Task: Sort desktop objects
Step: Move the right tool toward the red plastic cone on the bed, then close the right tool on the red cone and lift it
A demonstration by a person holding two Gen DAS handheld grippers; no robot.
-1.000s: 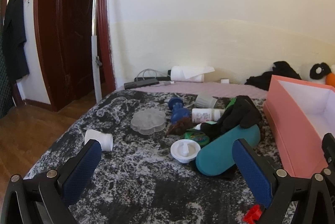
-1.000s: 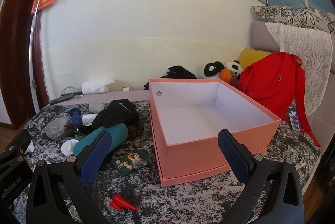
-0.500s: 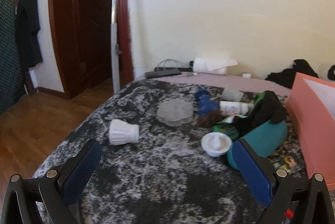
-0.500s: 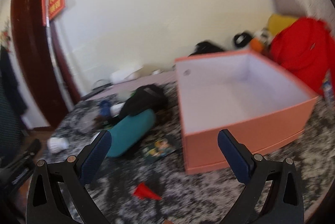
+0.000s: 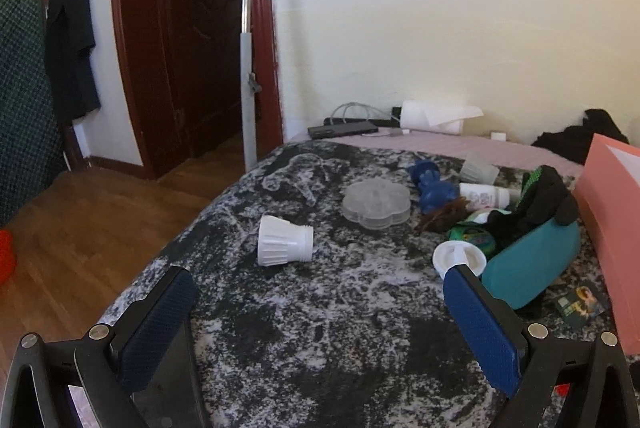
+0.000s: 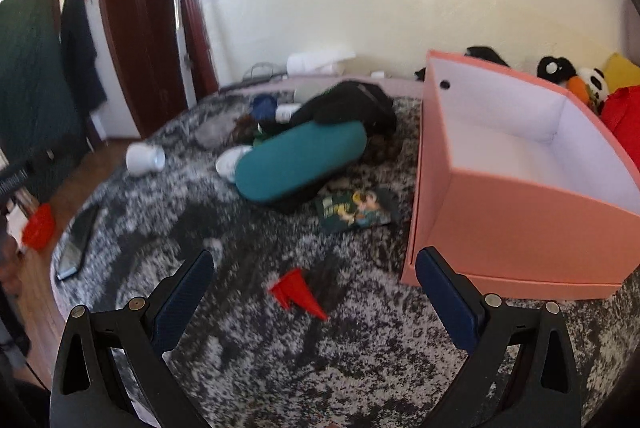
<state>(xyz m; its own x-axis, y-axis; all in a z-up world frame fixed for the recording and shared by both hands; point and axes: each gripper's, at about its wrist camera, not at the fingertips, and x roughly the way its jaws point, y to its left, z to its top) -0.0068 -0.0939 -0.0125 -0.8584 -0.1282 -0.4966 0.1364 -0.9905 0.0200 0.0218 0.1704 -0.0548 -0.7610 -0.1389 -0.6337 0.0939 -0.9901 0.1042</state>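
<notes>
A pile of small objects lies on a black-and-white speckled blanket (image 5: 320, 328). A white ribbed cup (image 5: 285, 241) lies on its side, apart from a clear flower-shaped box (image 5: 376, 203), a white lid (image 5: 459, 259) and a teal case (image 5: 532, 262). My left gripper (image 5: 316, 316) hovers open in front of them, holding nothing. In the right wrist view the teal case (image 6: 300, 160), a picture card (image 6: 356, 209) and a red cone (image 6: 298, 293) lie left of the empty pink box (image 6: 516, 220). My right gripper (image 6: 314, 302) is open just above the red cone.
A black phone (image 6: 78, 242) lies near the blanket's left edge. Black cloth (image 6: 352, 102), a blue toy (image 5: 434, 186) and a white bottle (image 5: 484, 195) crowd the pile. Plush toys (image 6: 576, 78) and a red bag (image 6: 624, 120) sit behind the box. A wooden floor (image 5: 92, 228) drops off left.
The left gripper has swung left, bringing the white cup toward the centre. The right gripper has turned left and dipped down, so the red cone now sits between its fingers.
</notes>
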